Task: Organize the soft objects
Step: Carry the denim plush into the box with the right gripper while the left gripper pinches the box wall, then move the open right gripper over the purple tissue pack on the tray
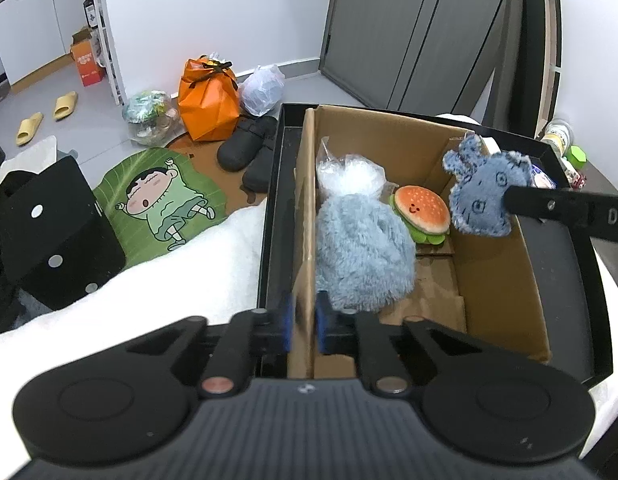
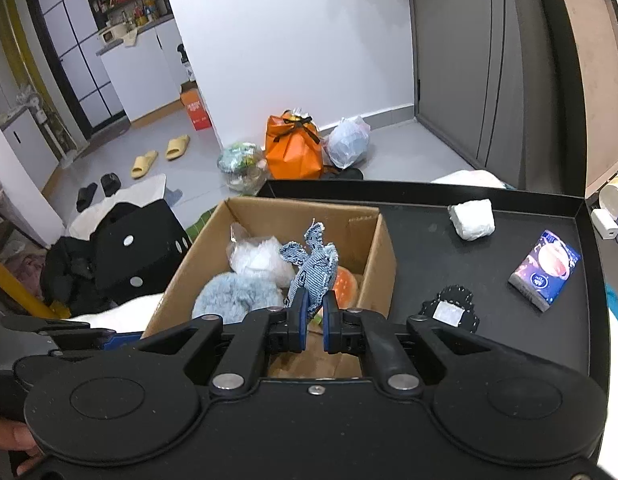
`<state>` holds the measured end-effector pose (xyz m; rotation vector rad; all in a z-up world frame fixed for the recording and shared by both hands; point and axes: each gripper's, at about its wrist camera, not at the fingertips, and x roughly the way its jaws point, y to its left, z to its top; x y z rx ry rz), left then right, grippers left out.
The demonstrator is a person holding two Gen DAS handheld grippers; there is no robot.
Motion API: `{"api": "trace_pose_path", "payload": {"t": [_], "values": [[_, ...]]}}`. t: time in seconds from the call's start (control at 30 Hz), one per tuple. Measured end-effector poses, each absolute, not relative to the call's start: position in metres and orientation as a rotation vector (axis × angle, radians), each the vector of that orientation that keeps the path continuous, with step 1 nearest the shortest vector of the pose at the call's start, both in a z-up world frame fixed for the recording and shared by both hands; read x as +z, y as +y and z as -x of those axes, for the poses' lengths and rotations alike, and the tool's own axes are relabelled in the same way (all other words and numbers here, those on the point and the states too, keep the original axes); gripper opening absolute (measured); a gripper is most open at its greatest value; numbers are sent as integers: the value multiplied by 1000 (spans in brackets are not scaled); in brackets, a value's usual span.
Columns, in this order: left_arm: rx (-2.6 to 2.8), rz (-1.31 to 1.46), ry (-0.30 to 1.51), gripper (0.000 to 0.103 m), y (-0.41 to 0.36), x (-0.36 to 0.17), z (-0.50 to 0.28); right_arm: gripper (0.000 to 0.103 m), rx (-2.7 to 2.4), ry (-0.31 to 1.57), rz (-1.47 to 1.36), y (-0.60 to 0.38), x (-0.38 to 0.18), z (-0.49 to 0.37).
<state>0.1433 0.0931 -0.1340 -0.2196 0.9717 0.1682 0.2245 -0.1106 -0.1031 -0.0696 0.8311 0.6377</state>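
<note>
Between the pads of my left hand-held gripper [image 1: 303, 330] stands the near left wall of the box [image 1: 305, 216], clamped tight, so the box is steadied on the black tray [image 1: 275, 200]. Just past those pads, inside the box, lies the fluffy blue plush [image 1: 363, 248] in its clear bag, and beyond it the burger toy [image 1: 421, 210] against the far wall. My right hand-held gripper [image 2: 313, 316] is clenched on the lower edge of the denim toy [image 2: 313, 266], which hangs over the open box, above the plush and burger, not yet down among them.

To the right of that gripper, on the tray, a dark flat patch [image 2: 452, 312] lies nearest, a tissue pack [image 2: 545, 274] further off, and a white wad [image 2: 471, 220] furthest.

My worries: the grip on the denim toy is only at its edge, so it may slip early and catch on the rim or fall outside. If I let go while it is this high, it could bounce off the plush. And pulling sideways with my left could bend the thin cardboard wall or drag the box along the tray.
</note>
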Motion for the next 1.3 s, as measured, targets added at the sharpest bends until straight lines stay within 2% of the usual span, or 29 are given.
{"api": "trace_pose_path", "payload": {"t": [0.23,0.3,0.7,0.8,0.9,0.97,1.13,1.3], "values": [[164,220,970,8,93,-133,-142,15,637,899,93,-100,-120,-226],[162,229,972,8,95,-133,-142,21,631,901,77,-103,-119,-226],[175,219,984,14,90,-129,-146,22,596,815,20,-136,-97,-229],[182,214,986,21,88,-127,-148,22,582,809,11,-145,-96,-234],[189,207,989,35,86,-126,-151,22,568,808,1,-152,-98,-239],[197,203,992,45,84,-126,-152,27,553,805,-1,-157,-99,-241],[207,175,997,54,79,-125,-157,33,521,811,-7,-170,-107,-248],[217,168,999,57,76,-124,-163,42,479,816,-20,-183,-113,-257]]}}
